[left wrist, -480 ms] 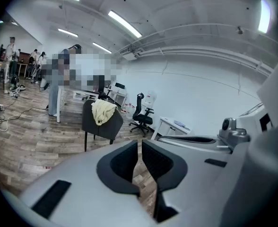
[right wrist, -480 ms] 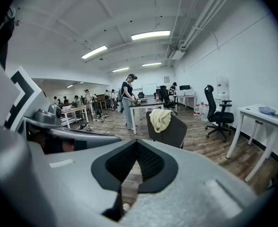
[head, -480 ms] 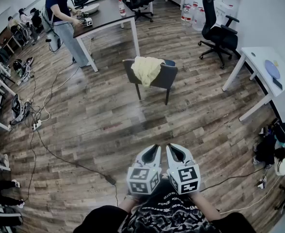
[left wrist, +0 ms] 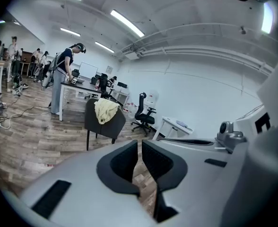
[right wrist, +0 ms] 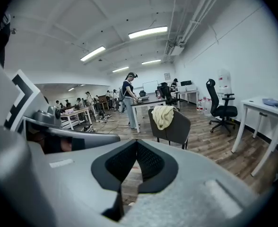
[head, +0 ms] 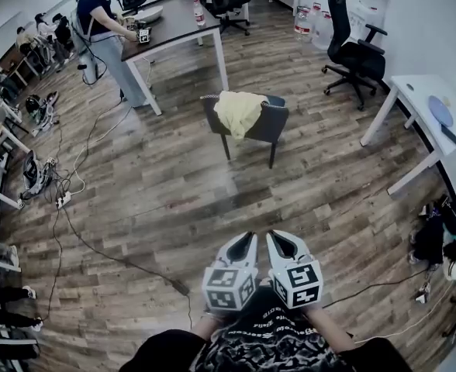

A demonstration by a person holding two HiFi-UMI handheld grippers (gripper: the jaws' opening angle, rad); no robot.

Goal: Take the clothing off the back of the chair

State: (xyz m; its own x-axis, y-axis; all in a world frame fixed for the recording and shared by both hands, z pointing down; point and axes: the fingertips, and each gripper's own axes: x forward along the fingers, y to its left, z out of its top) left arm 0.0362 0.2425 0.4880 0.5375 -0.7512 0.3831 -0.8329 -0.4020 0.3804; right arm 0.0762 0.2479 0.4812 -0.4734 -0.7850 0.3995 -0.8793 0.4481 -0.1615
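A pale yellow piece of clothing (head: 238, 111) hangs over the back of a dark grey chair (head: 268, 127) that stands on the wood floor, far ahead of me. The left gripper view shows the clothing (left wrist: 105, 110) on the chair (left wrist: 102, 127), and so does the right gripper view, with the clothing (right wrist: 163, 115) draped on the chair back (right wrist: 179, 126). My left gripper (head: 248, 237) and right gripper (head: 275, 235) are held side by side close to my body, both shut and empty. Each points towards the chair, well short of it. The shut jaws also show up close: left gripper (left wrist: 139, 144), right gripper (right wrist: 135, 144).
A person (head: 102, 33) stands at a dark table (head: 175, 20) beyond the chair. A black office chair (head: 354, 50) and water bottles (head: 304, 20) are at the back right, a white desk (head: 428, 105) at the right. Cables (head: 79, 173) trail on the left floor; bags (head: 437, 237) lie at the right.
The head view has shifted slightly, so the chair sits a little lower in it. Both grippers stay shut, side by side.
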